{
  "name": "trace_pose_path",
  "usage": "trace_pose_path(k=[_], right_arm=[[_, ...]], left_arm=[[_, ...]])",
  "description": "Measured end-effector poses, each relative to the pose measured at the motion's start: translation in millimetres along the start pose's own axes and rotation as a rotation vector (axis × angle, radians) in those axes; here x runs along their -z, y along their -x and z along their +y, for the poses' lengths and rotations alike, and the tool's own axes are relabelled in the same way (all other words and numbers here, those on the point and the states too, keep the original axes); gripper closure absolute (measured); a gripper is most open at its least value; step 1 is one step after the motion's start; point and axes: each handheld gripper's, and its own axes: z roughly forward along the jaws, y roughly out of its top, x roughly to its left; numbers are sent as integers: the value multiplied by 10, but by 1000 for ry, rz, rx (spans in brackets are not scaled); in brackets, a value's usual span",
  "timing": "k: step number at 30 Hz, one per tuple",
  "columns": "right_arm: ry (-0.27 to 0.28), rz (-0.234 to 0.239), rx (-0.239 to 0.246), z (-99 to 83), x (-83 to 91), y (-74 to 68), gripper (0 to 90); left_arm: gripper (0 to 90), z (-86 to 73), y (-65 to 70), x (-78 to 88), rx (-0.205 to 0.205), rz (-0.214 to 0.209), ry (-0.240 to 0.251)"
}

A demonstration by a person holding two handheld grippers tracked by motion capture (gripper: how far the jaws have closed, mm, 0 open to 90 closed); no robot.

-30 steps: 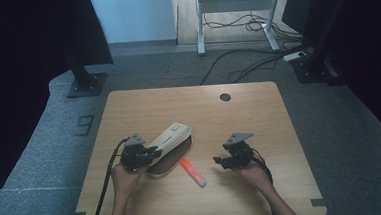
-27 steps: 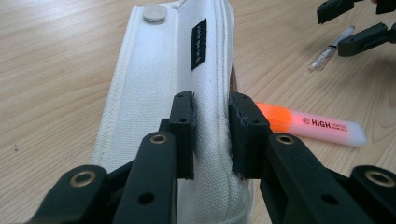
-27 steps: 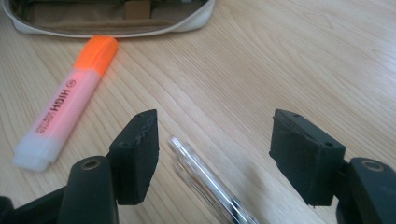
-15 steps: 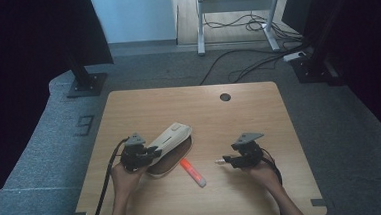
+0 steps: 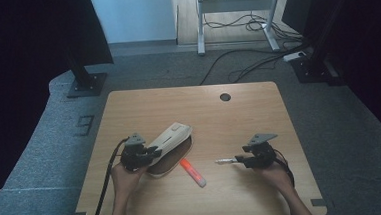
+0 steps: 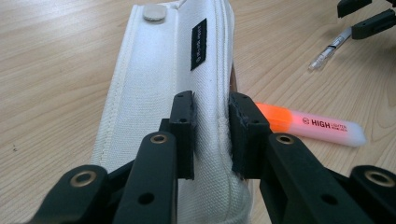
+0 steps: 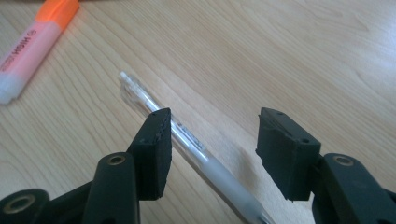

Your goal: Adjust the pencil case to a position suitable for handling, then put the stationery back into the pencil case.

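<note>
The right hand-held gripper (image 5: 242, 159) moved right, to the pen (image 5: 225, 161).

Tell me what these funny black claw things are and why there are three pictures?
A person sits at a wooden table and holds a tool in each hand, called a hand-held gripper. Each has two black jaws that pinch like tongs.

One picture comes from a camera high above the table. The other two come from little cameras riding on each tool, looking along its jaws.

The left hand-held gripper is pinching the edge of a white pencil case. The right hand-held gripper is open, its jaws either side of a clear pen lying on the table, not squeezing it. An orange highlighter lies between them.
</note>
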Motion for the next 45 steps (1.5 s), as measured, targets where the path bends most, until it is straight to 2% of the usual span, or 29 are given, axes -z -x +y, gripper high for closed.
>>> trace_pose_path(k=[8, 29, 33, 42, 45], right_arm=[[-16, 9, -15, -106, -6, 40, 445], [-40, 9, -31, -223, 24, 149, 464], [-26, 16, -54, -244, 20, 177, 486], [-24, 12, -28, -235, 7, 133, 610], [-28, -3, -24, -232, 6, 107, 633]], left_arm=[[727, 0, 0, 1, -1, 0, -1], [727, 2, 4, 12, -2, -1, -2], [727, 2, 6, 9, -1, -1, -3], [725, 0, 8, 3, -4, -2, -5], [724, 0, 10, -1, -5, -3, -7]])
